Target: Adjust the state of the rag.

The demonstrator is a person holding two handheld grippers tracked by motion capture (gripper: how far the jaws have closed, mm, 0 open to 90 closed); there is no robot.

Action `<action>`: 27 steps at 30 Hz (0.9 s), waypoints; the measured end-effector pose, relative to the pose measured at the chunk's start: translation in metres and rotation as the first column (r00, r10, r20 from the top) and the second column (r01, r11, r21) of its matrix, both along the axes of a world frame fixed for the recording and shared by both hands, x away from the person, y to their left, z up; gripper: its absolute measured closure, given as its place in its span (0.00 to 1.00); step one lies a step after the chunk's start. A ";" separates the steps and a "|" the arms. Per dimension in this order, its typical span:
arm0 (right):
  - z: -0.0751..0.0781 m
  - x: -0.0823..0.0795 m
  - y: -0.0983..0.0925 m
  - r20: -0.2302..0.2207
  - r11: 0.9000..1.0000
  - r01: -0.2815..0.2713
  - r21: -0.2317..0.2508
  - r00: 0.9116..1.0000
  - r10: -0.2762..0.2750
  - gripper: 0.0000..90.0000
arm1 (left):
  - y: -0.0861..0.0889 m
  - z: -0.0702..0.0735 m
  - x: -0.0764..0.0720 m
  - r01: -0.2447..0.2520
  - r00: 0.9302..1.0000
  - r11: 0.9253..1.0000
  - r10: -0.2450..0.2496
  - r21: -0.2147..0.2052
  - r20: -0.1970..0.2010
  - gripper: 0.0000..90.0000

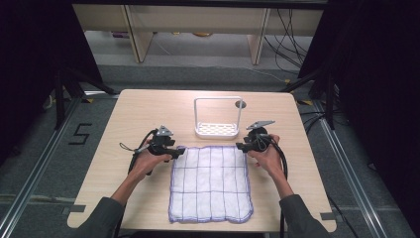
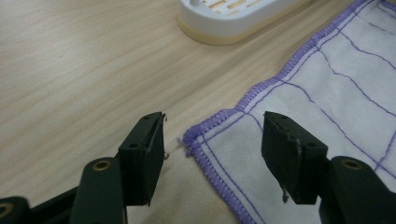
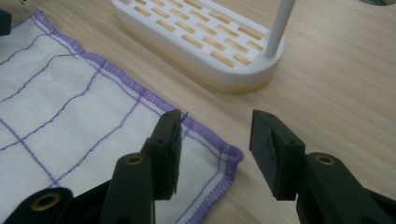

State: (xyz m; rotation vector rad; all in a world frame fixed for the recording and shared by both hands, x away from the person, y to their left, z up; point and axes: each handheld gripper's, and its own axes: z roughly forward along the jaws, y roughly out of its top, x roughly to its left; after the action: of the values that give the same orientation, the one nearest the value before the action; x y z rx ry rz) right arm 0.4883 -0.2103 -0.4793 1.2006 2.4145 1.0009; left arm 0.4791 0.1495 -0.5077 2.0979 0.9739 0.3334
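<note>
One cloth (image 1: pixel 210 183) flat on the table (image 1: pixel 138 114), near edge cut off by the frame. One white rack (image 1: pixel 218 130) just behind it. Two grippers – left gripper (image 1: pixel 174 150) and right gripper (image 1: pixel 242 146) – each gaping, straddling a far cloth corner, nothing pinched.

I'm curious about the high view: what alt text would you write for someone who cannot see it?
A person's two hands each hold a black gripper, the left gripper and right gripper, open at the far corners of a white cloth with purple grid lines, spread flat on a wooden table. A white rack with a tall handle stands just beyond the cloth.
</note>
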 end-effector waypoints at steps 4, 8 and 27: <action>0.000 0.002 0.001 0.009 1.000 -0.003 -0.003 1.000 0.003 0.61 | -0.002 0.001 0.000 0.011 1.000 1.000 -0.011 0.007 0.013 0.44; -0.003 0.005 0.002 0.033 1.000 -0.005 0.003 0.999 0.005 0.61 | -0.002 0.006 0.001 0.013 0.999 1.000 -0.014 0.019 0.032 0.43; -0.006 0.006 0.005 -0.007 1.000 0.001 -0.020 1.000 -0.001 0.62 | 0.002 -0.003 0.008 0.009 1.000 1.000 -0.010 0.018 0.019 0.47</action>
State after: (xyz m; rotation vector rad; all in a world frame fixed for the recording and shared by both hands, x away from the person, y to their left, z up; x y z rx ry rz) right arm 0.4944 -0.2049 -0.4858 1.2008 2.4235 0.9721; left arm 0.4869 0.1512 -0.5111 2.1117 0.9530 0.3579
